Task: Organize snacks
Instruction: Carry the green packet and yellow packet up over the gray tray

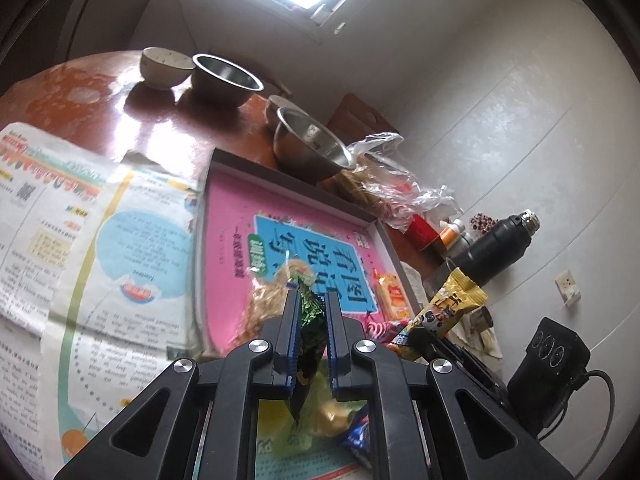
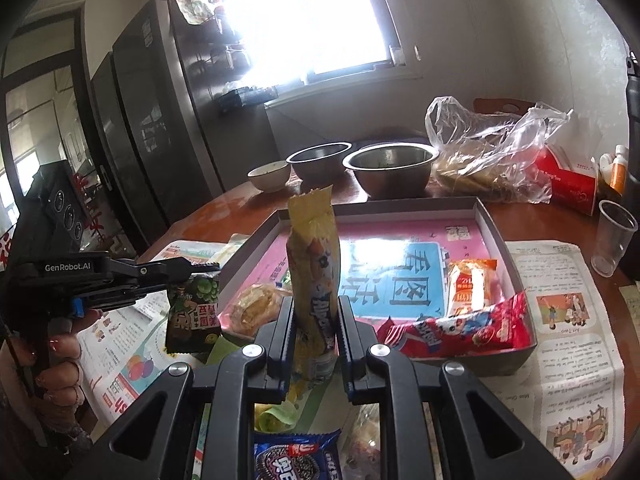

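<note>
left gripper (image 2: pixel 206 267): pinches dark green snack packet (image 2: pixel 194 312) by its top edge, may slip. right gripper (image 2: pixel 314 316): clamps tall yellow wafer packet (image 2: pixel 314 256); could topple short of your grey tray (image 2: pixel 492 216).

**Colours on the table**

The tray (image 2: pixel 490 216) is grey with a pink and blue printed base. A yellow packet (image 2: pixel 314 256), a green packet (image 2: pixel 194 308), a red packet (image 2: pixel 460 330), an orange one (image 2: pixel 470 284). The bowls (image 2: pixel 390 168) are silver.

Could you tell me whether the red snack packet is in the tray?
In: the red snack packet lies inside the tray, against its near wall.
</note>
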### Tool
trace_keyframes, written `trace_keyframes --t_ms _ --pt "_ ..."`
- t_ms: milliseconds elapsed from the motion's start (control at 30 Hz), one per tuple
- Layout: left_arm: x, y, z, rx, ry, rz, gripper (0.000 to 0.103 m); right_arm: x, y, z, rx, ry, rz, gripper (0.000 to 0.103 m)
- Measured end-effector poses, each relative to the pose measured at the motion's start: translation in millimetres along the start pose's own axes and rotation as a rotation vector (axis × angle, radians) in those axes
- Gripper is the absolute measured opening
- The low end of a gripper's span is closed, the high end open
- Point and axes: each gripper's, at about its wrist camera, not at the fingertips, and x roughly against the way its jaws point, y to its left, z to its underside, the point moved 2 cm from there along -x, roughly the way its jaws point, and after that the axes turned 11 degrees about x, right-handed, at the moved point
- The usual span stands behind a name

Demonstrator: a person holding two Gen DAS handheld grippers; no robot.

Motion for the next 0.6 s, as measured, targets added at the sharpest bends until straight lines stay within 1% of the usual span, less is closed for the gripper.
trace_keyframes --t_ms 200,400,600 --pt "-13 -12 -8 -0.008 -0.001 0.007 0.012 1 -5 -9 0.000 -0.020 0.011 0.020" --pt "-31 -16 -16 -0.003 0.009 0.003 0.012 -5 -13 -14 -0.015 -0.021 0.028 0.020" --pt "-45 -22 -20 -0.027 0.005 -0.029 0.012 -8 -23 -18 -0.033 -0.034 0.047 0.020"
